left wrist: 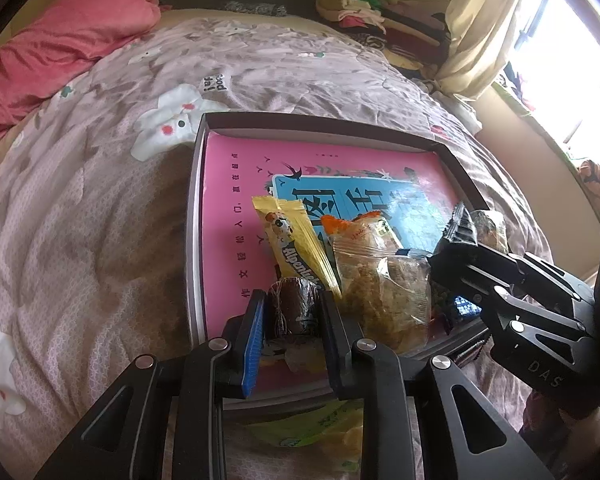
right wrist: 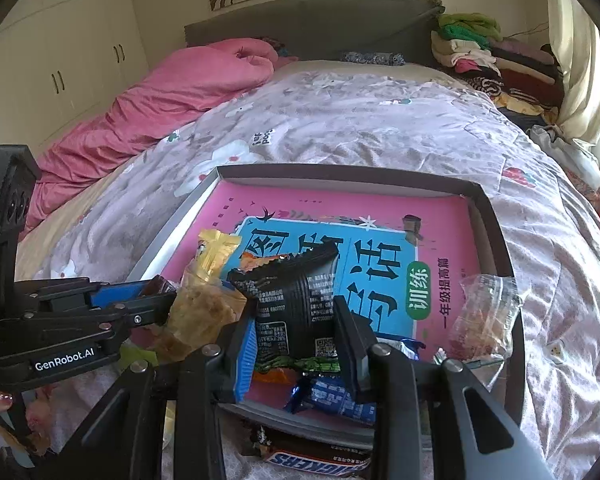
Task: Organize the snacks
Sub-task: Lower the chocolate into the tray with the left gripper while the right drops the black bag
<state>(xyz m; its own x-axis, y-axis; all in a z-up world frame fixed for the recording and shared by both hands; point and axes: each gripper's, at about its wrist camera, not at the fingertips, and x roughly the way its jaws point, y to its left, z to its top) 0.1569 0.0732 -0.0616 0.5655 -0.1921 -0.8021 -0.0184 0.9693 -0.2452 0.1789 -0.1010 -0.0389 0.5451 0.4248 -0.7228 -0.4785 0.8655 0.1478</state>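
Observation:
A shallow grey box point(left wrist: 320, 122) point(right wrist: 496, 220) lies on the bed, floored by a pink and blue book. My left gripper point(left wrist: 292, 304) is shut on a small dark brown wrapped snack point(left wrist: 290, 308) over the box's near left part. Beside it lie a yellow Alpenliebe packet point(left wrist: 296, 244) and a clear bag of pastry point(left wrist: 384, 296). In the right wrist view my right gripper point(right wrist: 296, 312) is shut on a black crinkled packet point(right wrist: 296, 292), held above the box's near edge. The left gripper point(right wrist: 166, 300) shows there at the left, the right gripper point(left wrist: 440, 258) in the left wrist view.
Blue wrapped snacks point(right wrist: 332, 398) and a clear bag point(right wrist: 484, 312) lie in the box's near part. A Snickers bar point(right wrist: 316, 460) and a yellow-green packet point(left wrist: 312, 428) rest on the quilt before the box. A pink blanket point(right wrist: 160, 104) and folded clothes point(right wrist: 484, 60) sit farther back.

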